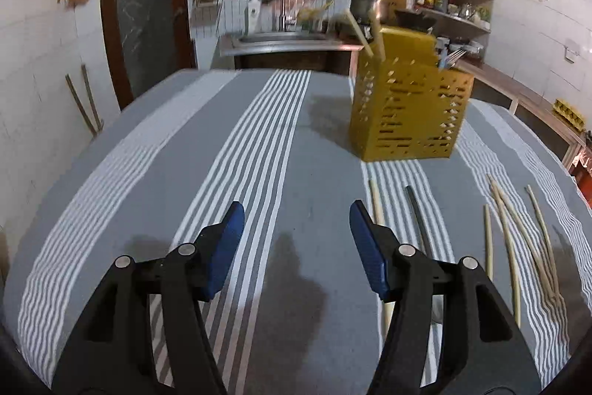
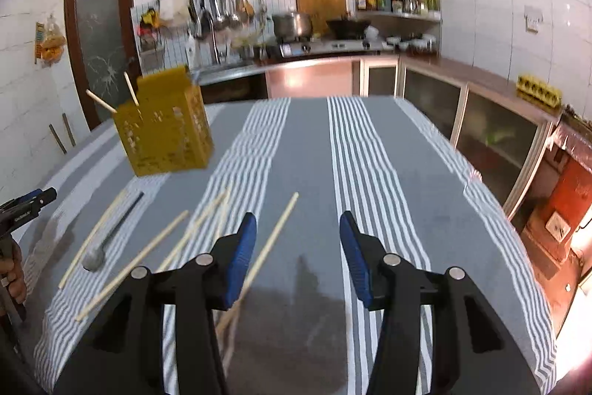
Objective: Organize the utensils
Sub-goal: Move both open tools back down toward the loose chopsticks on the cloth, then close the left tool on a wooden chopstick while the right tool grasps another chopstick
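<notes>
A yellow perforated utensil holder (image 1: 409, 104) stands on the striped tablecloth, with two chopsticks and some metal cutlery sticking out; it also shows in the right wrist view (image 2: 164, 130). Several loose wooden chopsticks (image 1: 512, 247) lie on the cloth at the right, and in the right wrist view (image 2: 275, 234). A dark-handled spoon (image 2: 111, 236) lies among them, its handle (image 1: 416, 217) beside my left gripper. My left gripper (image 1: 298, 213) is open and empty above the cloth. My right gripper (image 2: 298, 224) is open and empty, just right of one chopstick.
The table's grey and white striped cloth (image 2: 366, 158) fills both views. Behind it are a sink (image 1: 281, 37), hanging ladles, a stove counter (image 2: 333, 45) with pots and corner shelves. Low cabinets (image 2: 481, 121) run along the right. The left gripper shows at the right view's left edge (image 2: 27, 206).
</notes>
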A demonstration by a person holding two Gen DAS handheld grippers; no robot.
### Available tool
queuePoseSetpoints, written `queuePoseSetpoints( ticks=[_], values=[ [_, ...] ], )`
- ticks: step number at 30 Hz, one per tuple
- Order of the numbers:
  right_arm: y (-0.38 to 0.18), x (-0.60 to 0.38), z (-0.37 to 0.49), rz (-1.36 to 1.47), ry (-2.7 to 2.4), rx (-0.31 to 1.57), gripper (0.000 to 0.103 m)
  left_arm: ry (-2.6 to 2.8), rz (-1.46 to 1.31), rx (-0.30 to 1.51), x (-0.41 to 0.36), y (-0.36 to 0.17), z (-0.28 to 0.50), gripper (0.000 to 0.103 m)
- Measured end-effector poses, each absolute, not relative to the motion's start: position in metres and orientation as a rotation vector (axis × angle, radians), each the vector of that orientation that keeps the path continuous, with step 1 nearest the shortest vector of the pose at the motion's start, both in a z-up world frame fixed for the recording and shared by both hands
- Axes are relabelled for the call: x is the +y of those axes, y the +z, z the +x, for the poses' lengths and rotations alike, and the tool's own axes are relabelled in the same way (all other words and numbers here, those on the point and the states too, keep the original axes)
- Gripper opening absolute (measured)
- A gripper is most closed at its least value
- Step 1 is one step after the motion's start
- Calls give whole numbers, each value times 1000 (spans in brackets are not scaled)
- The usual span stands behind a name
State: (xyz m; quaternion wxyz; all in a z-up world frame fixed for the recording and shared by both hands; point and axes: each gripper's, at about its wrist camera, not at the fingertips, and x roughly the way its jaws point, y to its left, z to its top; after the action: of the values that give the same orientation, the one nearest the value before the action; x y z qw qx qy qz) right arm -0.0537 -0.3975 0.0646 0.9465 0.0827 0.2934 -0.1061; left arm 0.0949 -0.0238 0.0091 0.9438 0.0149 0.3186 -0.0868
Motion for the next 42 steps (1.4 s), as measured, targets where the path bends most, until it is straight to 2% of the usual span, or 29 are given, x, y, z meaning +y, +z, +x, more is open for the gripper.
queuePoseSetpoints(
  ticks=[7,17,18,20,26,28,33,35,37,40,42],
  values=[
    [56,-378,-8,156,-162,663,46,-236,91,679,-51,9,120,59],
    [42,-325,39,172,-113,751,46,-378,122,796,-75,-21,152,59],
    [39,-322,45,181,-110,766,44,-387,124,806,-76,-23,156,59],
    [30,-314,60,215,-98,814,35,-398,122,828,-77,-27,164,59],
    [0,-307,91,244,-162,935,22,-459,110,883,-86,-33,179,49],
    [-2,-306,96,230,-179,942,20,-456,123,910,-93,-38,185,45],
    [-4,-302,115,183,-212,964,19,-429,132,940,-107,-44,196,45],
    [-5,-296,120,130,-214,970,17,-425,176,950,-116,-46,198,40],
    [-6,-290,118,91,-227,963,15,-426,232,951,-125,-47,191,22],
    [-6,-288,115,96,-213,958,8,-399,220,952,-124,-48,187,6],
    [-4,-291,112,129,-197,956,6,-390,184,957,-120,-46,189,6]
  ],
)
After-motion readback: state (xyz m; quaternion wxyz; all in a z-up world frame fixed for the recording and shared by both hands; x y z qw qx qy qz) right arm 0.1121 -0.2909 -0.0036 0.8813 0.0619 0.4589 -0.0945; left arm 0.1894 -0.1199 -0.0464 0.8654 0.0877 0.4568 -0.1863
